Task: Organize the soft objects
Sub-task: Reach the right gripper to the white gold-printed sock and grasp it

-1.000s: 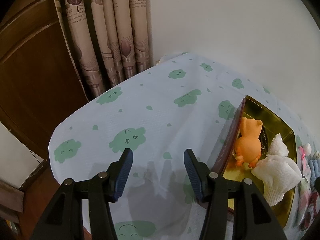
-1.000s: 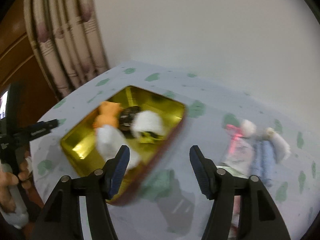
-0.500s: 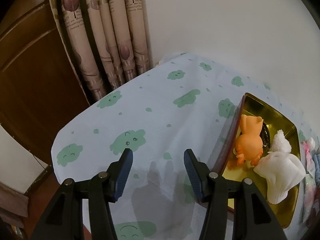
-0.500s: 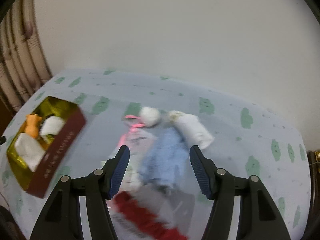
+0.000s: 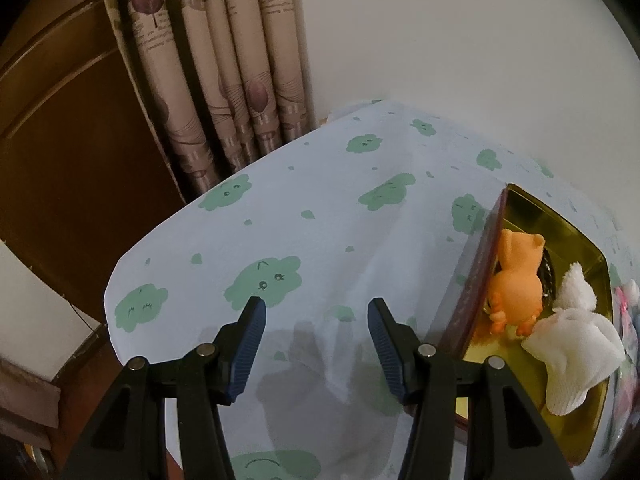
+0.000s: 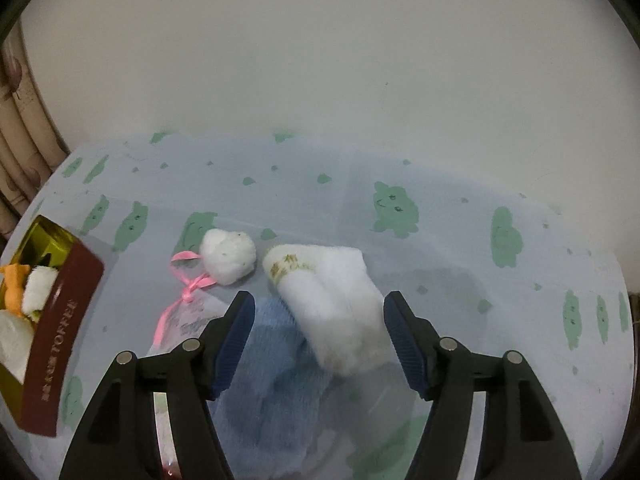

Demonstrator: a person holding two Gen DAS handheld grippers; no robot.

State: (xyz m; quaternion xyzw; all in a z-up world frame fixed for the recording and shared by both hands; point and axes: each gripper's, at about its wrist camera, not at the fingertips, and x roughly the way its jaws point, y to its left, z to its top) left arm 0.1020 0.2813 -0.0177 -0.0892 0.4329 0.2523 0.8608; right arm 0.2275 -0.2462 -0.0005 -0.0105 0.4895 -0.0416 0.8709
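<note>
In the right wrist view a rolled white towel (image 6: pixel 332 304) lies on the tablecloth, with a blue towel (image 6: pixel 272 356) beside and below it. My right gripper (image 6: pixel 319 308) hangs over the white roll, its jaws opening, pads clear of the cloth on both sides. A white fluffy ball (image 6: pixel 228 255) and a clear pouch with a pink ribbon (image 6: pixel 188 292) lie to the left. The gold tin (image 5: pixel 560 236) holds an orange plush (image 5: pixel 518 284) and a white cloth (image 5: pixel 576 348). My left gripper (image 5: pixel 316 308) stands open over bare tablecloth, left of the tin.
The tin's red side (image 6: pixel 60 344) sits at the left edge of the right wrist view. A curtain (image 5: pixel 224 72) and a wooden door (image 5: pixel 60 128) stand beyond the table's left end. A white wall (image 6: pixel 320 60) backs the table. The table edge (image 5: pixel 116 320) is close to my left gripper.
My right gripper has swung from over the gold tin to over the towels, and its jaws stand wider. The left gripper has held still.
</note>
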